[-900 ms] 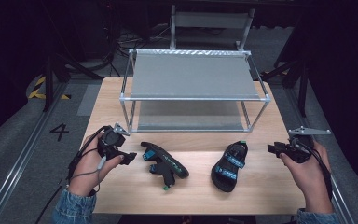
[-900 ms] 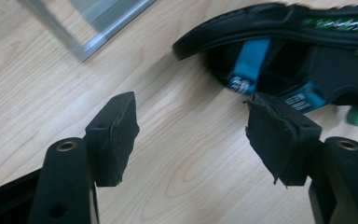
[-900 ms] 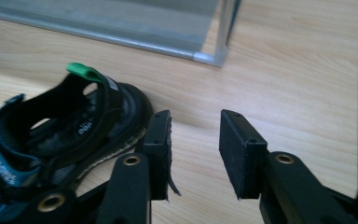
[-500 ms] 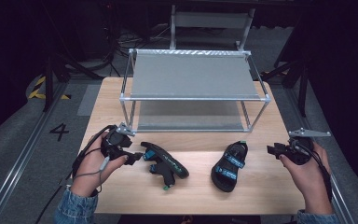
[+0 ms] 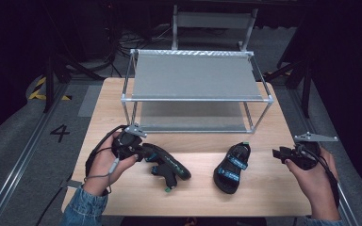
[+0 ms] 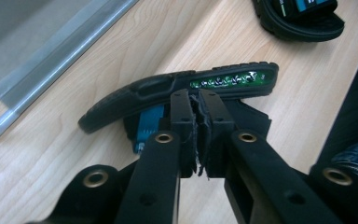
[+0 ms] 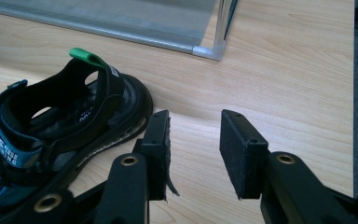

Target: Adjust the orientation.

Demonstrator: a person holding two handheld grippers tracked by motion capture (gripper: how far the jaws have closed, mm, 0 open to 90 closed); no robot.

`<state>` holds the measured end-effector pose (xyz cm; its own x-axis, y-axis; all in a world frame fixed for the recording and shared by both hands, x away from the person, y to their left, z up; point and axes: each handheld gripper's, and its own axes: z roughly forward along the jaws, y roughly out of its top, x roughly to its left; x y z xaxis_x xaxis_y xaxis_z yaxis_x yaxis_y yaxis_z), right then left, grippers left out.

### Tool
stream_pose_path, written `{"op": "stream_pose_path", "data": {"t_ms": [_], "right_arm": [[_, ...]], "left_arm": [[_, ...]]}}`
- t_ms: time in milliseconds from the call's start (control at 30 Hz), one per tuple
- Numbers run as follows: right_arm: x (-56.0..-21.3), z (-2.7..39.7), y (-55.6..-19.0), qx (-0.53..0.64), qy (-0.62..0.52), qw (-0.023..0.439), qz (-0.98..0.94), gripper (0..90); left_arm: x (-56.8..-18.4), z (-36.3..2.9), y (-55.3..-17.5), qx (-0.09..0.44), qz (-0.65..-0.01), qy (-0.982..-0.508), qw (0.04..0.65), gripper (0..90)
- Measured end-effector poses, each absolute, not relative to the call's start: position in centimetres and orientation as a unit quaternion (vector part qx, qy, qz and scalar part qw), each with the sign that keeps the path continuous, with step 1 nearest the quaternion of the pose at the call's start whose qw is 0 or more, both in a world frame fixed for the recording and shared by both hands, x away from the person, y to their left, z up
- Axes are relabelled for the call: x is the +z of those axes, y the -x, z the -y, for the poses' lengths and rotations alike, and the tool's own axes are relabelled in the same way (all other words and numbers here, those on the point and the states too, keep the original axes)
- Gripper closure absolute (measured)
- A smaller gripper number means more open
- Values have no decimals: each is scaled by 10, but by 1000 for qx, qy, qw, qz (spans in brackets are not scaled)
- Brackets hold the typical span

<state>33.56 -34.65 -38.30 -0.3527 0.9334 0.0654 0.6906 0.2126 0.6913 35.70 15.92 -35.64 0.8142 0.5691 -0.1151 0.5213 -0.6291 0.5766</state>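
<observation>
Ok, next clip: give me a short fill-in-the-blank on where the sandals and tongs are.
1. The left tongs are ____ against the sandal lying on its side.
2. The right tongs stand ____, with nothing between them.
3. The upright sandal has a ____ pull tab at its heel.

Missing words: shut; open; green

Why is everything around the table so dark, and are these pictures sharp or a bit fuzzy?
High view: light falls on the wooden table and the rack, while the surrounding floor sinks into black; the picture is soft overall. Left gripper view: its own jaws loom blurred and dark, the tipped sandal sharper. Right gripper view: evenly lit, the upright sandal and wood grain crisp, no glare.
</observation>
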Motion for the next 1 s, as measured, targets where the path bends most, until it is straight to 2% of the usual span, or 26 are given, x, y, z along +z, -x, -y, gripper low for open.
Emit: {"op": "stream_pose_path", "data": {"t_ms": [167,267,567,667,1000], "right_arm": [[-381,343,-332,344,-515,210,-756,658],[-381,342,-330,346,-512,214,-757,658],[-386,348,-325,339,-522,212,-754,658],[-386,351,-322,339,-525,214,-750,648],[-381,357,-314,342,-524,229,-745,645]], "left_arm": [[-367,-145,-361,49,-298,-907,292,891],[-370,-142,-365,69,-316,-903,282,894],[-382,-138,-380,76,-324,-901,278,898],[-381,-139,-383,63,-330,-898,286,898],[-375,-119,-396,81,-322,-900,284,899]]}}
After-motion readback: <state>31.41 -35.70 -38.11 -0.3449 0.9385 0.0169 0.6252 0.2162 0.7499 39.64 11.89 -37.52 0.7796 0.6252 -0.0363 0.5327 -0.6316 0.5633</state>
